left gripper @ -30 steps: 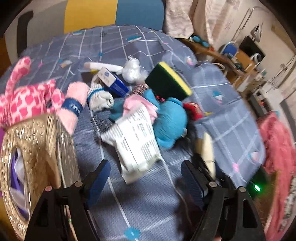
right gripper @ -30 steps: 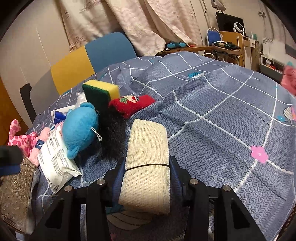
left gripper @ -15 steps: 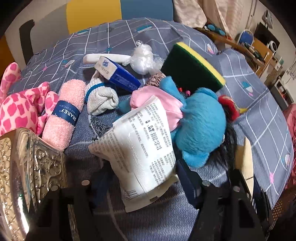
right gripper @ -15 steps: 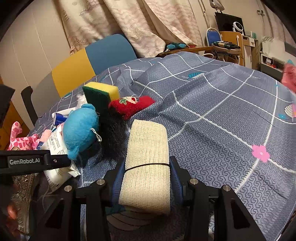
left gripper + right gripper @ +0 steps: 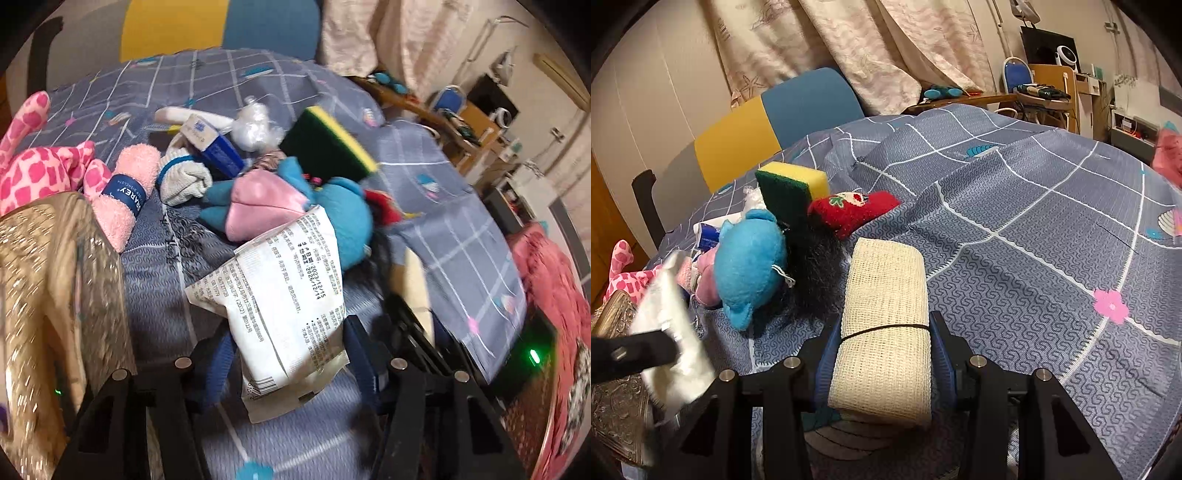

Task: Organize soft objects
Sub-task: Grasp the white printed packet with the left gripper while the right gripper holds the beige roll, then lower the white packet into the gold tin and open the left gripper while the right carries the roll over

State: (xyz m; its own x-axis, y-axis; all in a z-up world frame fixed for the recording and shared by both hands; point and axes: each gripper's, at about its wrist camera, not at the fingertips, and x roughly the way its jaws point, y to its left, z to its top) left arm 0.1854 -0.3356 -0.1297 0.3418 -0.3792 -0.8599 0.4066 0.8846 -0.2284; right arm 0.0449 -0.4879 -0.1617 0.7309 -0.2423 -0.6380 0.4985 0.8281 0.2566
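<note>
Beside the gold basket (image 5: 55,288), at the near edge of the pile on the blue-grey bedspread (image 5: 1034,229), the left gripper (image 5: 288,354) has its 2 blue pads pressed against the sides of a white printed packet (image 5: 288,302), whose lower end sits between the fingers while its top leans toward the blue plush toy (image 5: 347,221). That grip low on the packet looks chosen so it can be swung to the basket just left of it, though I judge this only from how close they lie. Right of the basket and beyond the plush toy, the right gripper (image 5: 882,354) is clamped on a cream knitted roll (image 5: 886,325) bound by a thin black band, the roll running straight out between the fingers and its far end pointing at the red sock (image 5: 853,214). Farther from the basket lie the green-and-yellow sponge (image 5: 790,188) and, just behind the basket, a pink rolled towel (image 5: 125,192) and a pink spotted toy (image 5: 40,173), all apart from both grippers.
</note>
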